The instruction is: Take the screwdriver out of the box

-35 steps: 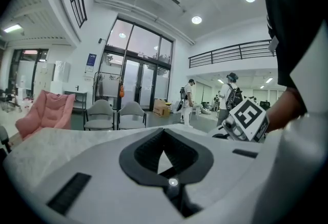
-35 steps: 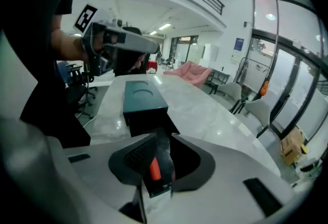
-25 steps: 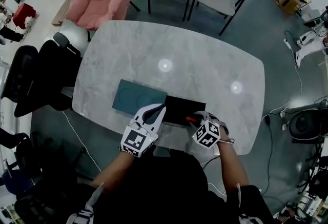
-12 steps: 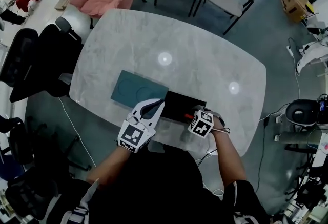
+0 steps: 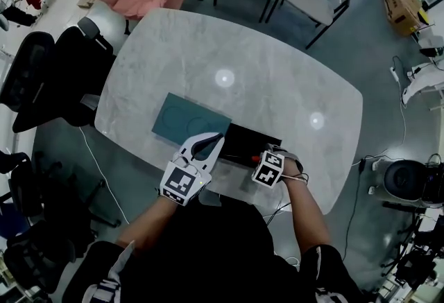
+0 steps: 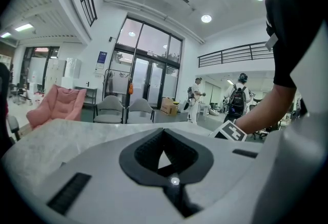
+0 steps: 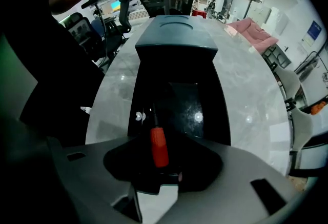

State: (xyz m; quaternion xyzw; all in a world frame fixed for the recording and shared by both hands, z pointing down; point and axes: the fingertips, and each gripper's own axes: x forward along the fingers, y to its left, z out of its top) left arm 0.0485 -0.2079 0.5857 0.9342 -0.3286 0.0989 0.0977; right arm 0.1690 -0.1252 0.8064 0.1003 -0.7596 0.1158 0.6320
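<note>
A black box lies by the table's near edge, with a teal lid touching its left side. The left gripper is over where they meet. The right gripper points down at the box's near right corner, its jaws just opening round the orange screwdriver.

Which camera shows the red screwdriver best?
The right gripper view: the screwdriver looks big and close, at the black box. The head view shows only a tiny red speck by the box. The left gripper view doesn't show it.
</note>
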